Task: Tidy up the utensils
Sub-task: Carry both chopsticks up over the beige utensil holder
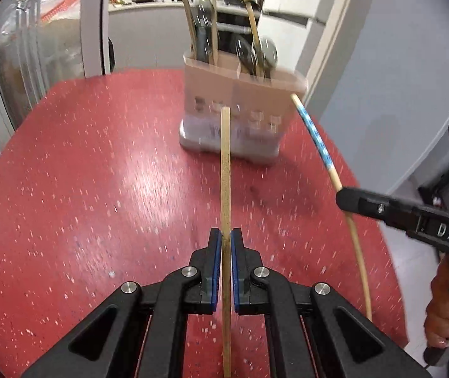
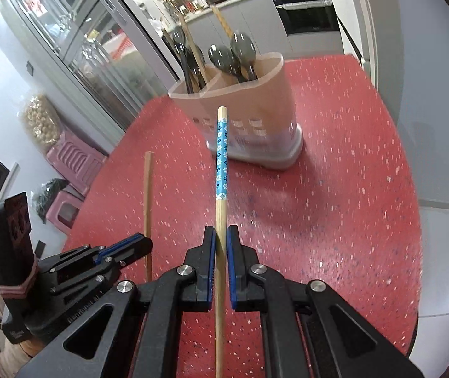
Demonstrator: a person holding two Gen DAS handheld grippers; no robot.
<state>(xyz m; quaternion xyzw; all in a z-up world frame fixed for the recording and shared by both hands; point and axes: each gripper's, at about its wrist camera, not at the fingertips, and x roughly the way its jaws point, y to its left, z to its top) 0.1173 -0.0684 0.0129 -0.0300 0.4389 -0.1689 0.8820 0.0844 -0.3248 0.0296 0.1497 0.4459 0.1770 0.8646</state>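
My left gripper (image 1: pixel 225 236) is shut on a plain wooden chopstick (image 1: pixel 225 170) that points toward the beige utensil holder (image 1: pixel 240 107). My right gripper (image 2: pixel 221 233) is shut on a chopstick with a blue flowered band (image 2: pixel 222 154), also pointing at the holder (image 2: pixel 249 116). The holder stands on the red table (image 1: pixel 98 173) and holds dark spoons (image 2: pixel 229 56) and other chopsticks upright. The right gripper (image 1: pixel 347 200) with its blue-banded chopstick (image 1: pixel 315 135) shows at the right of the left wrist view. The left gripper (image 2: pixel 142 242) and its chopstick (image 2: pixel 147 195) show at the lower left of the right wrist view.
The round red speckled table (image 2: pixel 334 204) ends at a curved edge on the right. Glass cabinet doors (image 2: pixel 92 50) and pink stools (image 2: pixel 73 163) stand to the left. A kitchen counter (image 2: pixel 240 3) with pans lies behind the holder.
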